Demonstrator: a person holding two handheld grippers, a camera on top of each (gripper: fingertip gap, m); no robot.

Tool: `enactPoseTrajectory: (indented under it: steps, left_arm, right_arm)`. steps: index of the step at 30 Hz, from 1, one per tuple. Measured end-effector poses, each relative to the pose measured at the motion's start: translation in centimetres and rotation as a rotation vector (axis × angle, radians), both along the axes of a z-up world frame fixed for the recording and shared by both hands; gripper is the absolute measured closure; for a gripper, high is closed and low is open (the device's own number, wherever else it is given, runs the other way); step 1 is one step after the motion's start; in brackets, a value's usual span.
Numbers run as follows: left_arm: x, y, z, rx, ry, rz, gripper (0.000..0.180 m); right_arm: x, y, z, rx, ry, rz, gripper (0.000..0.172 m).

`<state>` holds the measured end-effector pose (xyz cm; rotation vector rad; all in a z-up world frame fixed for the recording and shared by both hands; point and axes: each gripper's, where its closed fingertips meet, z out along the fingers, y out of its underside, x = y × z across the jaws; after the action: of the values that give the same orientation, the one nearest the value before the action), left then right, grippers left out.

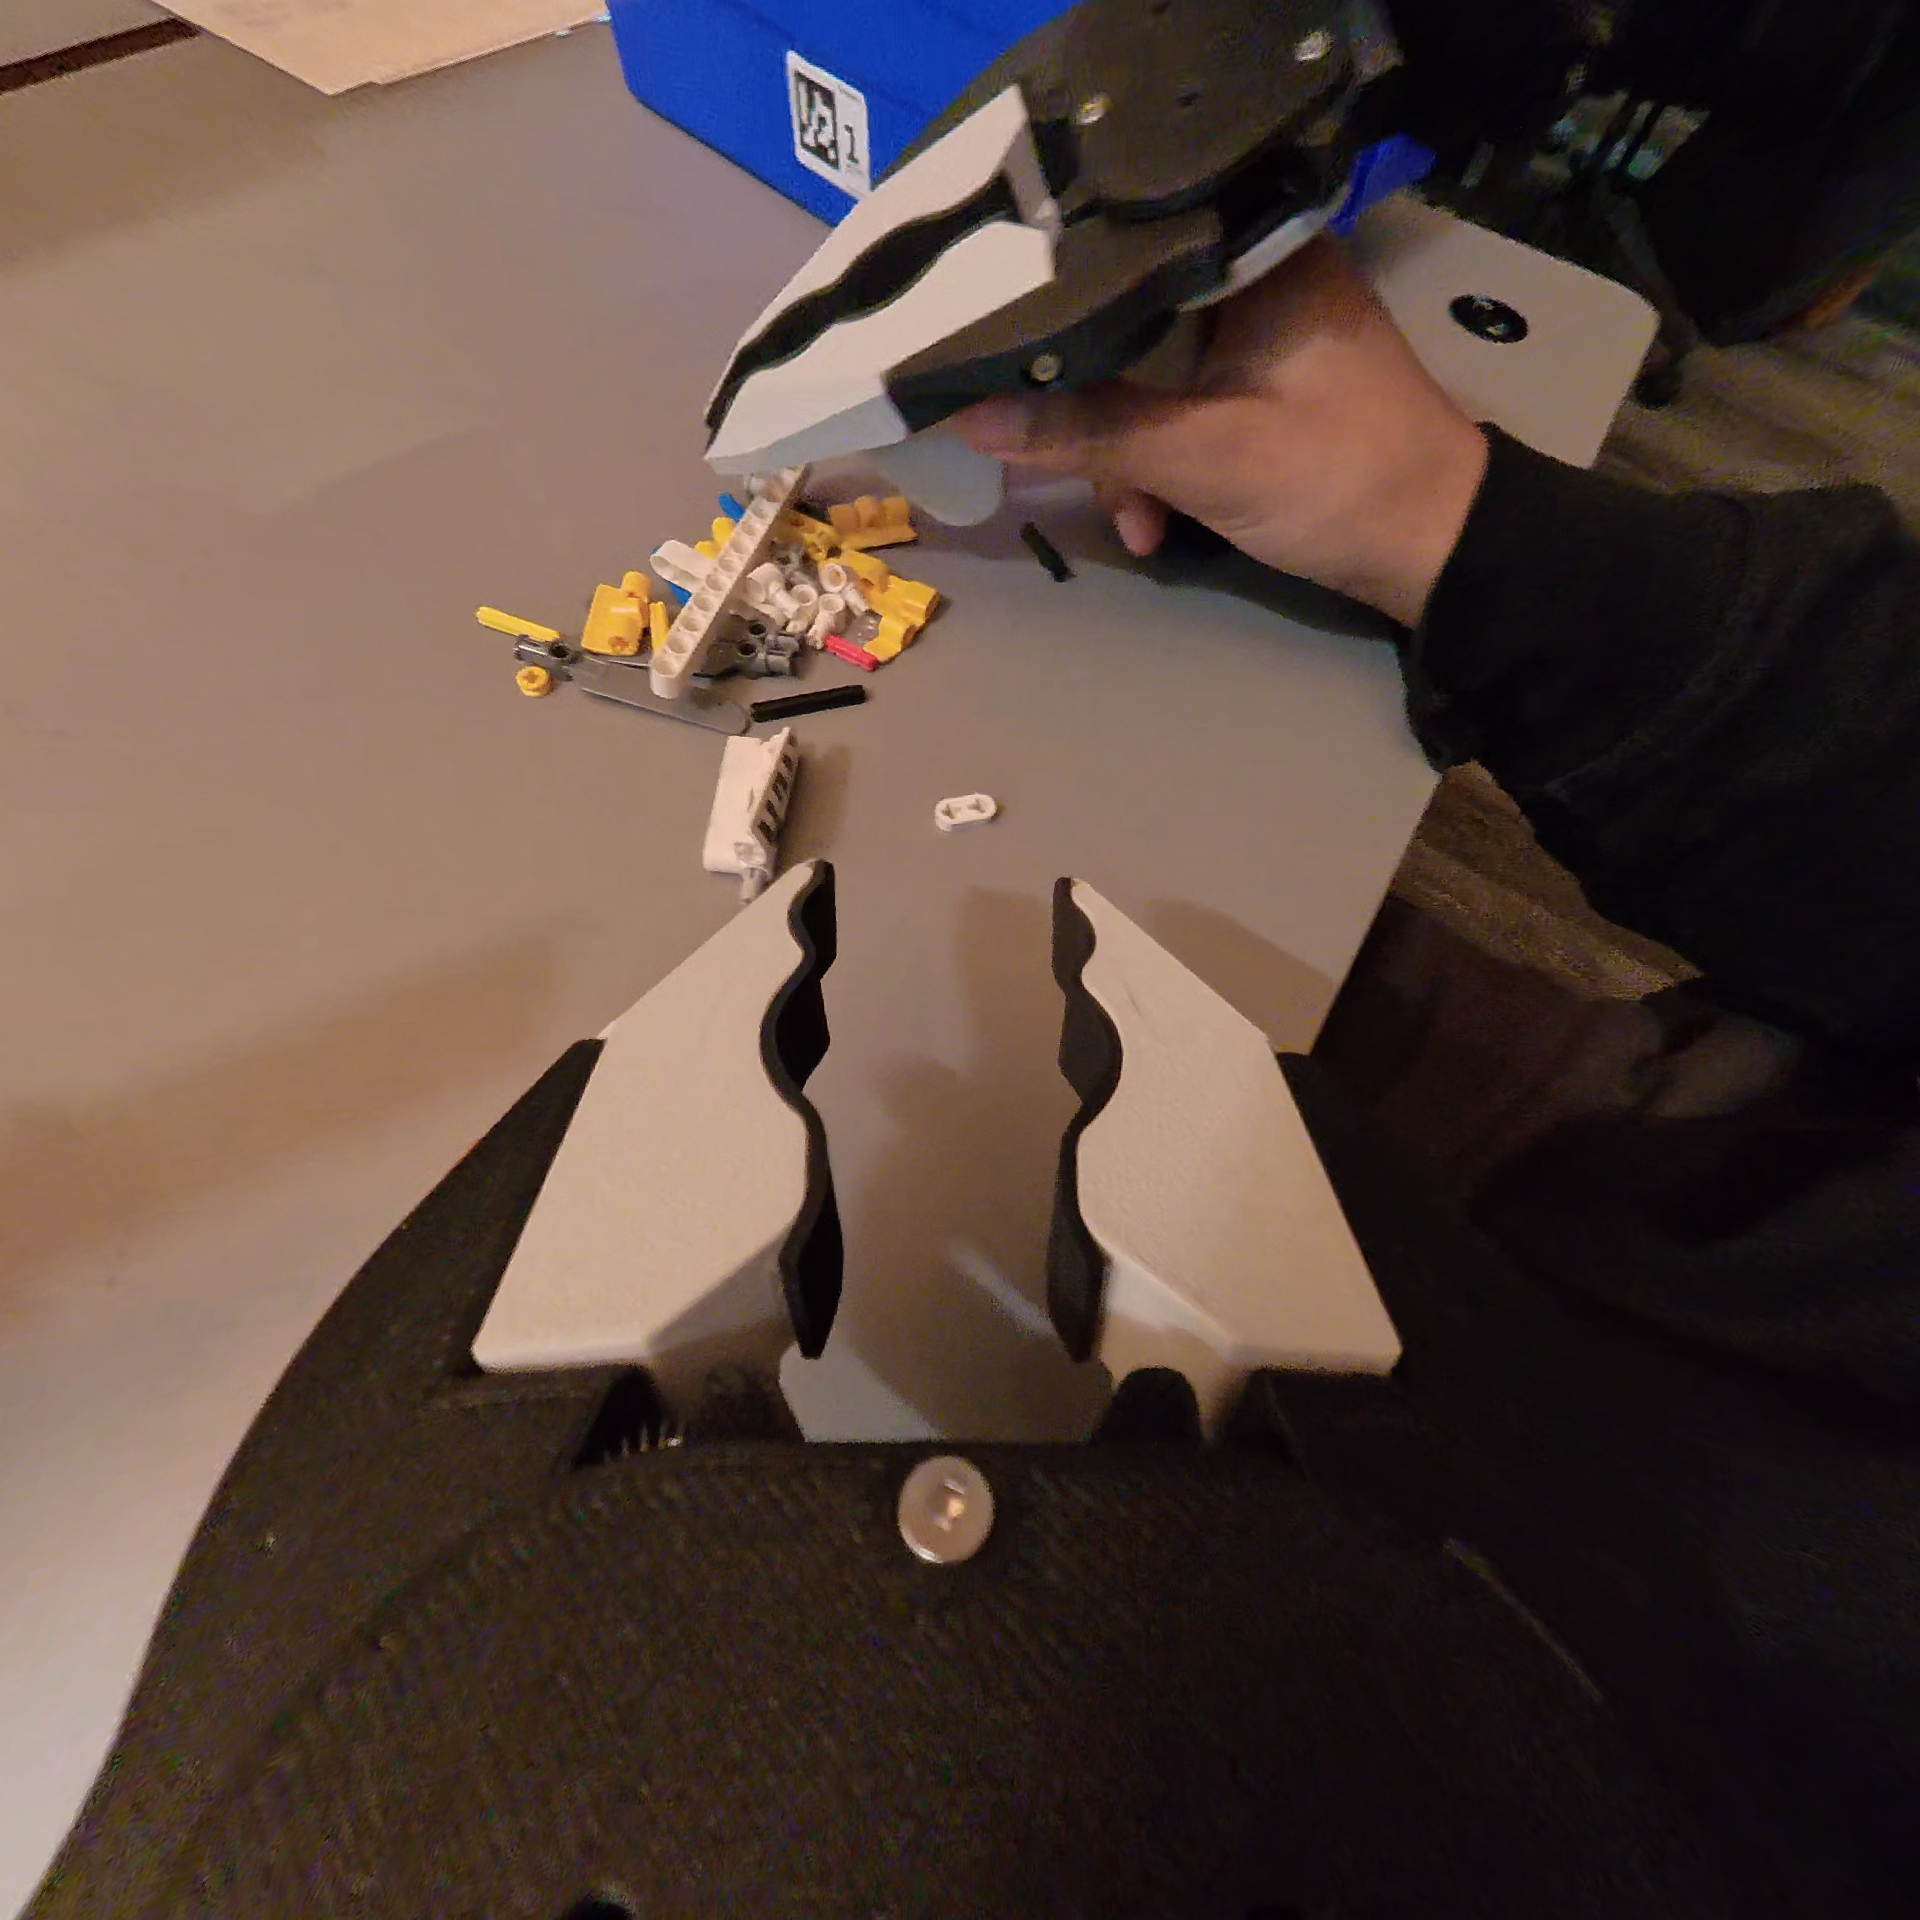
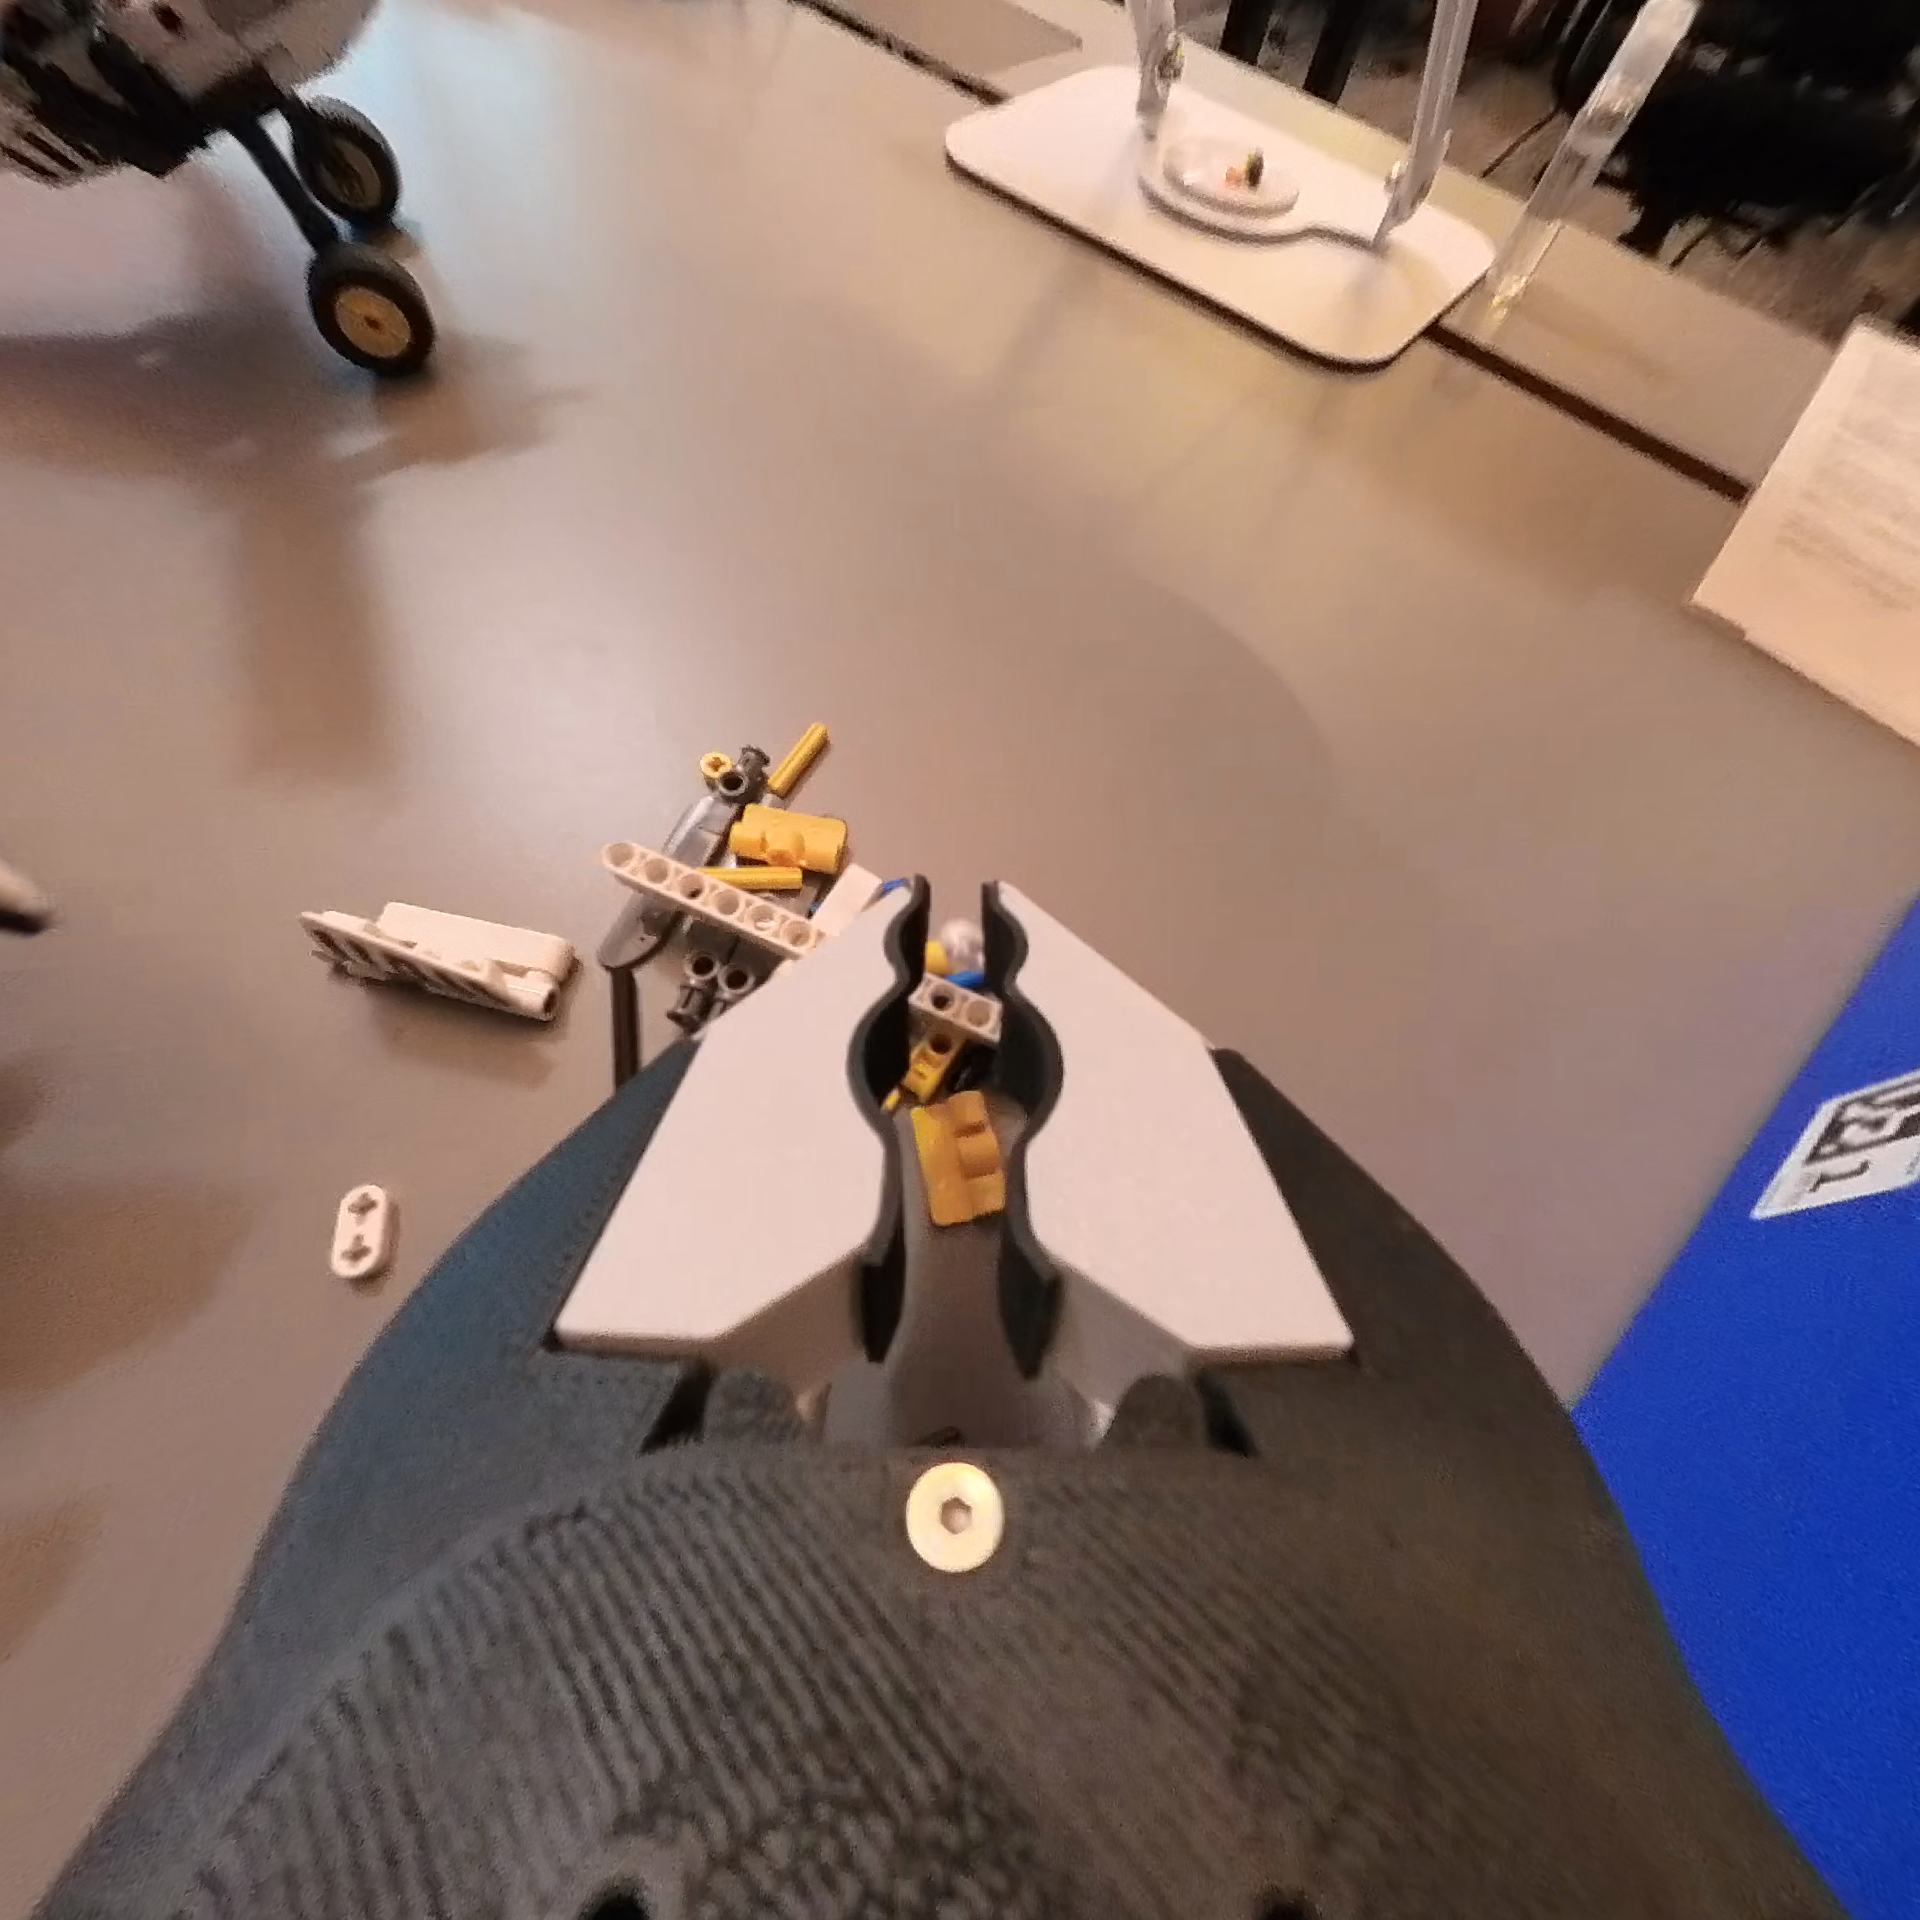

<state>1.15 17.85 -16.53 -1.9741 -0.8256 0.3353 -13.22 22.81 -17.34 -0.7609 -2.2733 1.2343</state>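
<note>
**Left claw.** The left claw point(image 1: 940, 883) is wide open with nothing in it, and bare grey bench point(image 1: 312, 416) shows between its wavy black pads. It is over the near part of the bench, close to the edge. The nearest item is a white ribbed panel piece point(image 1: 750, 795), which lies flat just beyond the left fingertip and a little to its outer side. A small white two-hole link point(image 1: 964, 810) lies flat just ahead of the gap, apart from both fingers. Neither part is touched.

**Right claw.** The right claw point(image 2: 956, 894), held in a hand point(image 1: 1278, 478), is tilted down over a heap of small yellow, white and grey parts point(image 1: 831, 582). Its jaws are drawn in to a narrow slit. A long white holed beam point(image 1: 717, 592) leans up out of the heap. Its raised end meets the underside of the claw just behind the tips, and part of it shows crosswise through the hollow between the pads. I cannot tell whether the pads are pinching the beam or any other part.

**Surroundings.** A black axle point(image 1: 808, 703) lies at the near side of the heap. A blue box point(image 1: 727, 73) stands beyond it, on the right claw's outer side. A wheeled model point(image 2: 353, 208) and a white stand base point(image 2: 1247, 239) sit well apart from the heap, farther across the bench.
</note>
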Motion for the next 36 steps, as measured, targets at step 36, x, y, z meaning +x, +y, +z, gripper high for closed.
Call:
enactPoseTrajectory:
  steps: [36]
  left_arm:
    - [-2.4,0.0,9.0,1.237,-0.441,-0.270,0.167]
  right_arm:
    - [11.4,-5.2,8.3,-0.392,0.458,0.478,0.115]
